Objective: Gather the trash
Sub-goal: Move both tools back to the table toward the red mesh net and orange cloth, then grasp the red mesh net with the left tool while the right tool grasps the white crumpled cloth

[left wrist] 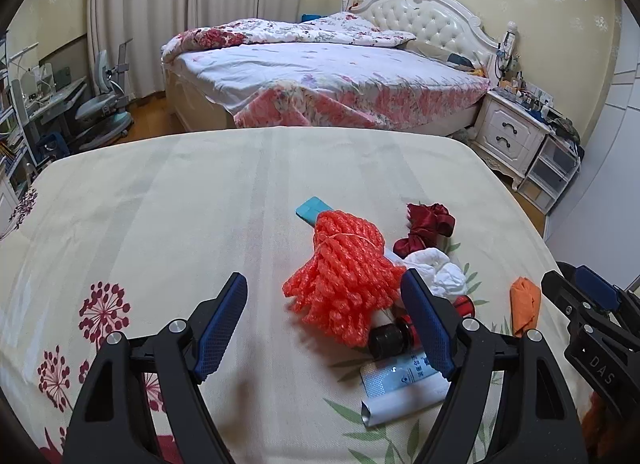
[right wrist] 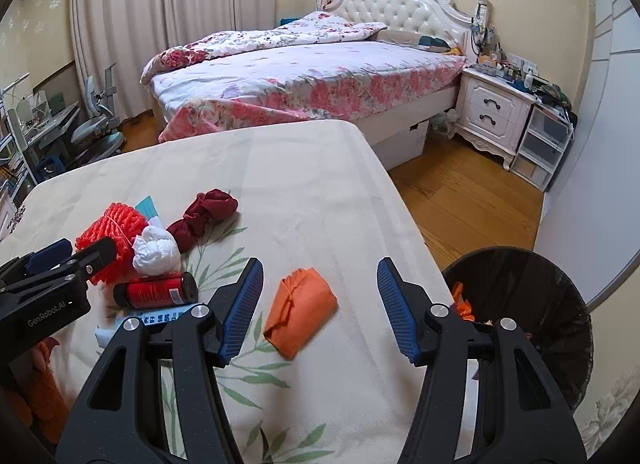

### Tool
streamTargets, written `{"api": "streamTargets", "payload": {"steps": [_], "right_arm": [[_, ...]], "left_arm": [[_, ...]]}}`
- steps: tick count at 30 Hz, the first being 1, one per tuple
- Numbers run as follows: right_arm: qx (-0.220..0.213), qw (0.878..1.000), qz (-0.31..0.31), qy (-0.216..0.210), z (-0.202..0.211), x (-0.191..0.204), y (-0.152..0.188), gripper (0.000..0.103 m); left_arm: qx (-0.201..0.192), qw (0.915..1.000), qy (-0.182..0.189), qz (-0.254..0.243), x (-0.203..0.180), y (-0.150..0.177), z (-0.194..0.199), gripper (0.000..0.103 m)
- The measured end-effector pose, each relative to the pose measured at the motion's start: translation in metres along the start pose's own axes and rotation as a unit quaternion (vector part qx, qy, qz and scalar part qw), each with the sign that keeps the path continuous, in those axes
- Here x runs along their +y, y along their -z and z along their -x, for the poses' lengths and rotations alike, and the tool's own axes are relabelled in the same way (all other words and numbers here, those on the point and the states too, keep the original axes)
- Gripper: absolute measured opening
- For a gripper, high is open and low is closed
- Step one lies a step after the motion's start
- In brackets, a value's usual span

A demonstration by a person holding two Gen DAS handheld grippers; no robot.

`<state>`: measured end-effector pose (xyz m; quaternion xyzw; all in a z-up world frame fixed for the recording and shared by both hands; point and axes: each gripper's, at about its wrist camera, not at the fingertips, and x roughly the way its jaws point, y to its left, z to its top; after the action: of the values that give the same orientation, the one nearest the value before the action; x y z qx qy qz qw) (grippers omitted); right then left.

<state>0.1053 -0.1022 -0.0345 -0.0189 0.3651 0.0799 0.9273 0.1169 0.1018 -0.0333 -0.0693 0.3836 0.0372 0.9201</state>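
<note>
Two handheld grippers hover over a cream, flower-printed table cover [right wrist: 304, 167] strewn with trash in a bedroom. The left gripper [left wrist: 324, 296] has its blue-padded jaws spread wide with nothing between the pads; a coral foam net [left wrist: 344, 284] lies just ahead of it, toward 12 o'clock in the left wrist view. A white crumpled wad [left wrist: 438, 272] sits at 2 o'clock from the net, touching it, with a dark red fabric bundle [left wrist: 426, 229] behind that. A red-and-black bottle [right wrist: 156, 290] lies on its side near the net's base, and a white-and-blue packet [left wrist: 400, 388] lies flat at about 5 o'clock from the net. The right gripper [right wrist: 320, 284] also stands open, gripping nothing; an orange folded bundle [right wrist: 300, 312] rests on the cover between and just below its fingertips. At 4 o'clock in the right wrist view, beside the table's edge, stands a black-lined trash bin [right wrist: 560, 304], orange scraps showing inside.
</note>
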Motion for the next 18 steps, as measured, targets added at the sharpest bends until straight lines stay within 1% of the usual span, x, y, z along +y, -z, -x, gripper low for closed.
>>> {"api": "streamTargets", "payload": {"steps": [2,4,5,7,13,18], "right_arm": [[0.002,1.000,0.001,-0.002,-0.003,0.003,-0.002,0.058],[0.003,1.000,0.004,-0.003,-0.004,0.007,-0.003,0.058],[0.004,1.000,0.006,-0.004,-0.005,0.009,-0.003,0.058],[0.005,1.000,0.009,-0.005,-0.006,0.013,-0.004,0.058],[0.005,1.000,0.020,-0.013,-0.007,0.026,-0.006,0.058],[0.002,0.999,0.031,-0.024,-0.005,0.041,-0.009,0.058]], "left_arm": [[0.000,1.0000,0.007,0.001,0.002,-0.001,-0.001,0.071],[0.002,0.9999,0.017,0.000,0.004,-0.001,-0.003,0.060],[0.003,0.9998,0.021,-0.001,0.005,0.000,-0.003,0.057],[0.001,0.9995,0.032,-0.005,0.005,0.000,-0.002,0.047],[-0.009,0.9993,0.035,-0.009,0.008,0.002,0.009,0.034],[-0.025,0.9993,0.028,-0.002,0.021,0.000,0.021,0.033]]}}
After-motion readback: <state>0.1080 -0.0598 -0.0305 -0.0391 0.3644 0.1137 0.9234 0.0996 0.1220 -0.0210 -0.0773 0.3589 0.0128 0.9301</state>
